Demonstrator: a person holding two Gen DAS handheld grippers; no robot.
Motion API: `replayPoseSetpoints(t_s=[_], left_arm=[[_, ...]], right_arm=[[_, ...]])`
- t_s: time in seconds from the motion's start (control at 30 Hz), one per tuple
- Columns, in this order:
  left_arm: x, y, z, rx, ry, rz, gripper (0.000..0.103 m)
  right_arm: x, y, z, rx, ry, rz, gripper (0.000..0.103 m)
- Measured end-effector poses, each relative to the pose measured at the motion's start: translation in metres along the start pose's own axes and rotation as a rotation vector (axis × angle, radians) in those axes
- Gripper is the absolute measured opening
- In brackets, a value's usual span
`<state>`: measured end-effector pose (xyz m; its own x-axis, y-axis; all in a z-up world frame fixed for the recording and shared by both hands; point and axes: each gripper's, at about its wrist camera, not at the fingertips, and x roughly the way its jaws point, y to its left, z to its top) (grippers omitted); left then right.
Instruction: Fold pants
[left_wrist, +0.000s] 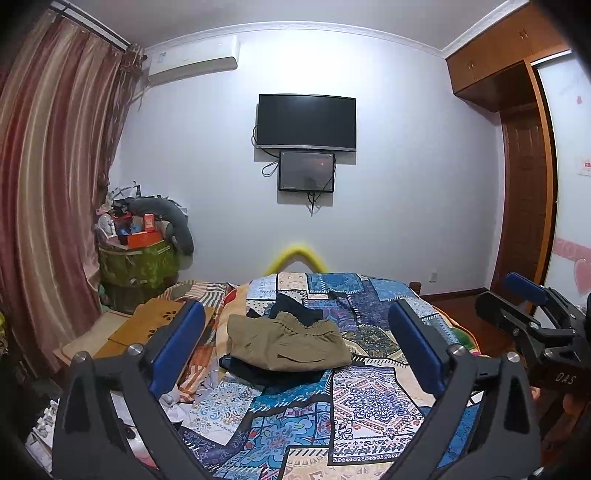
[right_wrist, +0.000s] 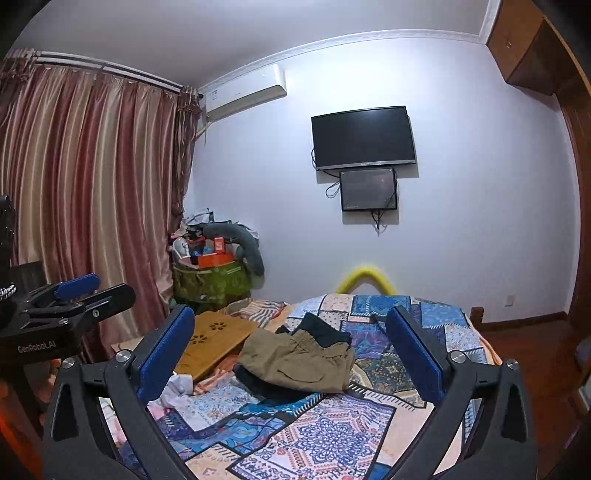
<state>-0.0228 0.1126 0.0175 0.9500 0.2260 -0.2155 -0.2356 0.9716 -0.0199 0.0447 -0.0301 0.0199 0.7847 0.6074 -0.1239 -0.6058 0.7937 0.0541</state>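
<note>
Folded khaki pants (left_wrist: 286, 343) lie on the patchwork bedspread (left_wrist: 369, 398), on top of a dark garment (left_wrist: 273, 373). More dark clothing (left_wrist: 295, 308) lies just behind them. My left gripper (left_wrist: 297, 325) is open and empty, held above the bed short of the pants. My right gripper (right_wrist: 290, 330) is open and empty too, and the pants (right_wrist: 299, 360) show between its fingers. Each gripper shows in the other's view, the right one (left_wrist: 532, 306) at the right edge and the left one (right_wrist: 81, 291) at the left edge.
A wooden lap desk (right_wrist: 210, 343) lies on the bed's left side beside white cloth (right_wrist: 177, 391). A green bin (left_wrist: 136, 266) piled with clutter stands by the curtain (left_wrist: 48, 184). A TV (left_wrist: 306, 122) hangs on the far wall. A wooden wardrobe (left_wrist: 524, 177) stands at the right.
</note>
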Motion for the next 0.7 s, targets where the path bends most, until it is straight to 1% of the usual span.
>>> replayPoseSetpoints(t_s=[0.23,0.7], left_arm=[[0.0018,-0.0019,-0.002,0.003,0.002,0.005,0.103],[0.0082,0.0007,-0.0067,-0.01,0.022,0.007,0.103]], right_arm=[[-0.0004,-0.0002,-0.0006,0.001,0.004,-0.004,0.103],[-0.002,0.001,-0.0013,-0.003,0.034,-0.016,0.103]])
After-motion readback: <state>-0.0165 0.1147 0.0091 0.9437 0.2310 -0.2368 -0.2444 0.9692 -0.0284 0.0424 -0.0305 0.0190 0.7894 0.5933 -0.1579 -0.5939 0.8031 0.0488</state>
